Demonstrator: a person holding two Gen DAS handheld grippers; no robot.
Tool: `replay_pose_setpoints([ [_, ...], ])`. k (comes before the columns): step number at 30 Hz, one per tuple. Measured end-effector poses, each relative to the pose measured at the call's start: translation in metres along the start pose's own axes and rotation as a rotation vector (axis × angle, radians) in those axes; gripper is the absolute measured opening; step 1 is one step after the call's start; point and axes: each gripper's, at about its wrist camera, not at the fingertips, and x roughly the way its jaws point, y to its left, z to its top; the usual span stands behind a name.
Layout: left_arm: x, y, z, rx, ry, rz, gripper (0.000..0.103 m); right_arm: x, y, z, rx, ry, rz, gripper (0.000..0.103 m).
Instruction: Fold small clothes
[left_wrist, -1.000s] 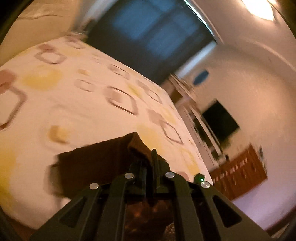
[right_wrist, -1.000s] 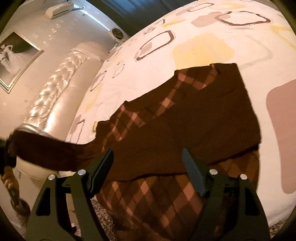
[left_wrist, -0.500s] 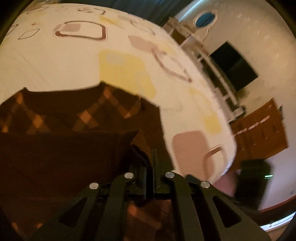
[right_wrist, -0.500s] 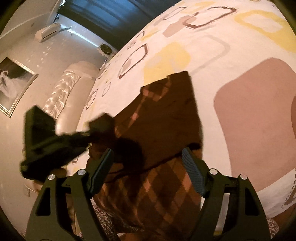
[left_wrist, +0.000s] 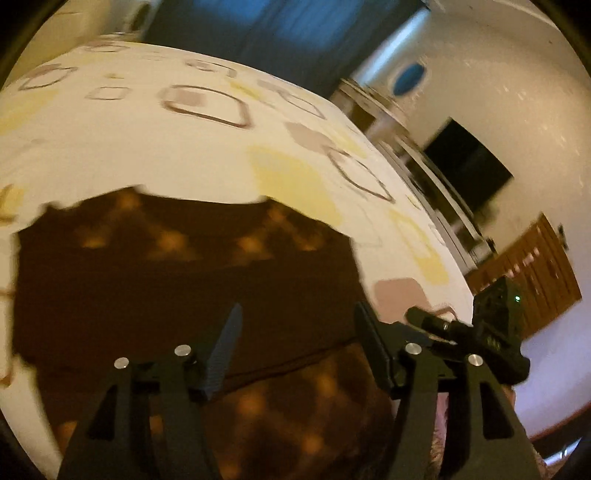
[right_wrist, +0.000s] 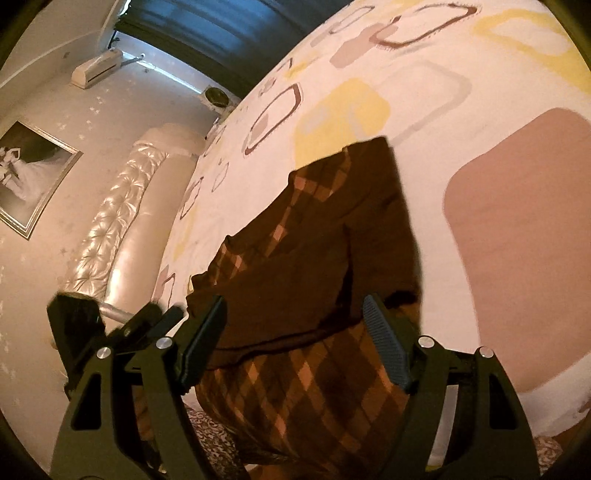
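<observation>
Both grippers hang over the sweater (right_wrist: 317, 266), and neither has cloth in it. The left gripper (left_wrist: 295, 347) stands wide, fingers well apart above the plain brown panel. The right gripper (right_wrist: 295, 332) is wide too, its ribbed pads framing the hem line where brown meets argyle. The sweater lies on the bed (right_wrist: 498, 155), running from 6 o'clock up toward 12 in the right view, a sleeve or side panel laid across the diamond-pattern body. The left view is blurred, so edges there are hard to place.

For a clean next fold, my read is this: each gripper should drop onto a corner of the near hem, pinch both layers together, not just the top one, and lift evenly. Carry the hem toward the collar at 12 o'clock, keeping the two hands level so the folded panel doesn't slide off. The knit looks soft and thick; a shallow pinch may slip.
</observation>
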Motion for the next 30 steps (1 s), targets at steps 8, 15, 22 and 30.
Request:
replay_pose_setpoints([
  [8,-0.047,0.099,-0.038,-0.104,-0.019,0.216,0.064,0.044,-0.009,0.006,0.065,0.072,-0.058,0.05],
  [15,-0.06,0.142,-0.052,-0.224,-0.02,0.258,0.064,0.074,-0.005,0.003,0.05,0.121,-0.12,0.01],
  [22,-0.065,0.153,-0.055,-0.265,-0.035,0.286,0.07,0.007,0.006,0.011,-0.024,-0.052,-0.101,0.008],
  [30,-0.051,0.17,-0.054,-0.341,-0.009,0.292,0.07,0.012,-0.056,-0.004,0.069,-0.014,-0.171,0.008],
])
